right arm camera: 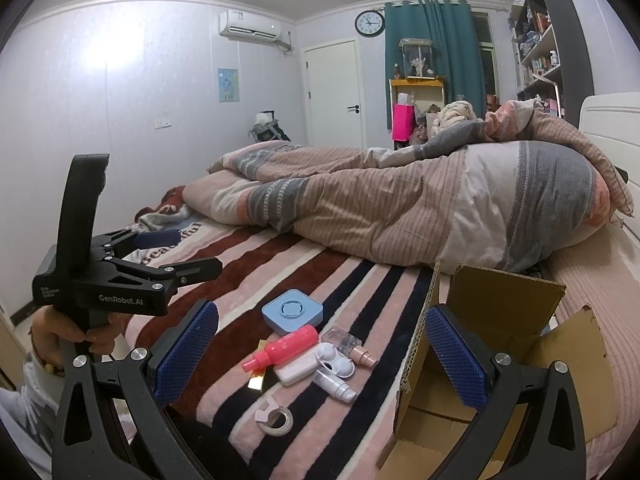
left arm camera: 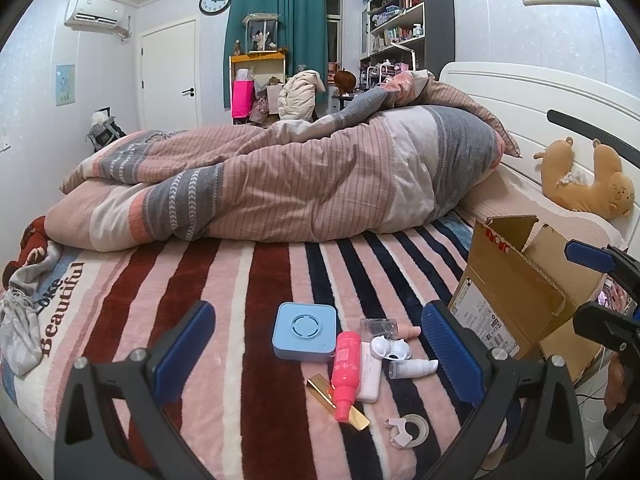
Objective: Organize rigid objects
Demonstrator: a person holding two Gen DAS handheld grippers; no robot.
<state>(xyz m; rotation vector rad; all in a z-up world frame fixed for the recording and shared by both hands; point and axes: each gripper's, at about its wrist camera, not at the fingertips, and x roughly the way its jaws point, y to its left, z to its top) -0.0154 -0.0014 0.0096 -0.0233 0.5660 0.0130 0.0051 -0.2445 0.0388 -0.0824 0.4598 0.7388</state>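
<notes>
Left gripper (left arm camera: 318, 354): fingers spread wide, empty, above the striped plush blanket (left arm camera: 224, 300) on the bed. Right gripper (right arm camera: 322, 354): likewise spread, empty.

Items clustered on the blanket between and ahead of the left gripper's fingers:
- square pale-blue plastic device (left arm camera: 304, 330), farthest;
- pink spray bottle (left arm camera: 345, 374) lying across a gold bar-shaped case (left arm camera: 340, 402);
- white rectangular case (left arm camera: 370, 376);
- white earbud-style case, open (left arm camera: 390, 349);
- small white bottle (left arm camera: 412, 368);
- tape roll in dispenser (left arm camera: 408, 432), nearest.

Open brown cardboard box (left arm camera: 516, 292): right of the cluster, beside the right gripper.
</notes>
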